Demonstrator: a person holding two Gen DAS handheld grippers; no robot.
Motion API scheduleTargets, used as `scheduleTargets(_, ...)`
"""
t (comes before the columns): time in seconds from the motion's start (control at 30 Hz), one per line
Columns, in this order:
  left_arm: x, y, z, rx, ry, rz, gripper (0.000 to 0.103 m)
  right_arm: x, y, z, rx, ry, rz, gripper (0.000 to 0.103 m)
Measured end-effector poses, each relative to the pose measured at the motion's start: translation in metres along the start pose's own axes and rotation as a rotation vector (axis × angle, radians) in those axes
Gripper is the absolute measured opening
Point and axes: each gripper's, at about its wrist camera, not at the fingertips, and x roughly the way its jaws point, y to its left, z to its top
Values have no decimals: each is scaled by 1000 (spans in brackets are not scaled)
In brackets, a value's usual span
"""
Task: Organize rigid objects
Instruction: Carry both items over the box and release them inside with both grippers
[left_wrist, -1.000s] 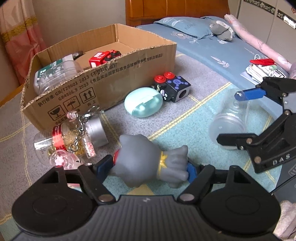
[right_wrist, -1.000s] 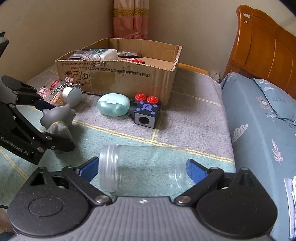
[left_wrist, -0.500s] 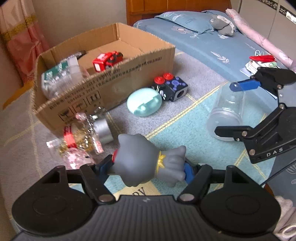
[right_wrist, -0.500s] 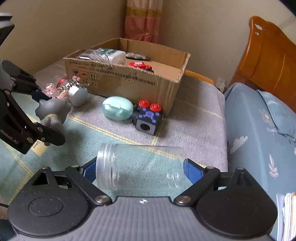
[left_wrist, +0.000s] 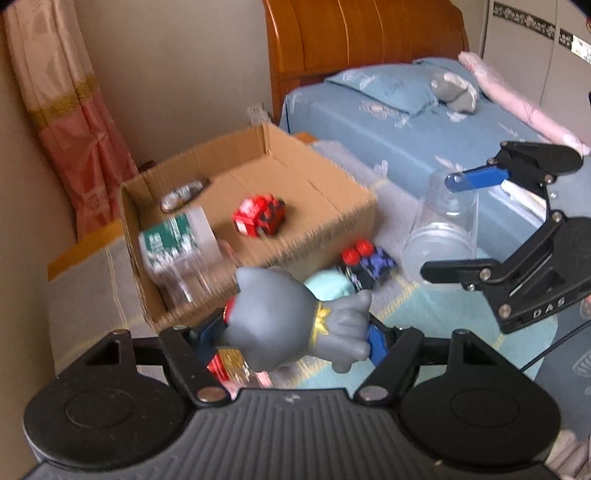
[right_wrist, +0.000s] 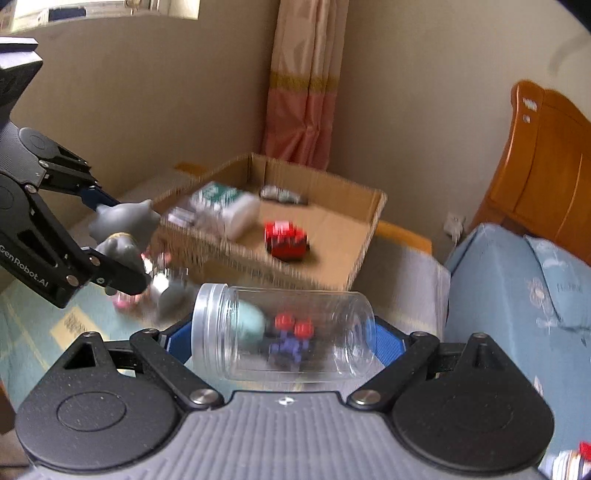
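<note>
A: What does the left tool carry?

B: It is clamped on a grey toy figure with a yellow belt, held sideways above the bed cover, just in front of the cardboard box.

A: And the right tool?

B: Closed on a clear plastic jar, lying crosswise between its blue pads, mouth toward the left tool.

A: What's in the box?

B: A red toy car, a green-labelled clear jar lying on its side, and a small dark item in the far corner, too blurred to name.

A: Anything between the tools and the box?

B: A mint-green oval case and a dark cube with red buttons lie against the box's near wall. A small cluster of red and pink trinkets sits under the left tool, partly hidden.
</note>
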Motion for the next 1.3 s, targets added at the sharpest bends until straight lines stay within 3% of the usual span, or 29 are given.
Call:
scheduleTargets(0.27,10,39,39,-73,-23,68,74,21,-14,43,27,-37,17,96)
scheduleTargets(0.6,32,74,78,-125,-25,126,74,71,-26,72,112,-5,21,96)
scheduleTargets(0.77,45,82,93,-138,-16,129,74,93,-28,73,148,24,19,97)
scheduleTargets(0.83,50,83,97,-143,-13,126,74,97,-27,71,145,35,14,103)
scheduleTargets(1.3,94,81,129,-180,36,87,74,77,-22,46,164,45,21,103)
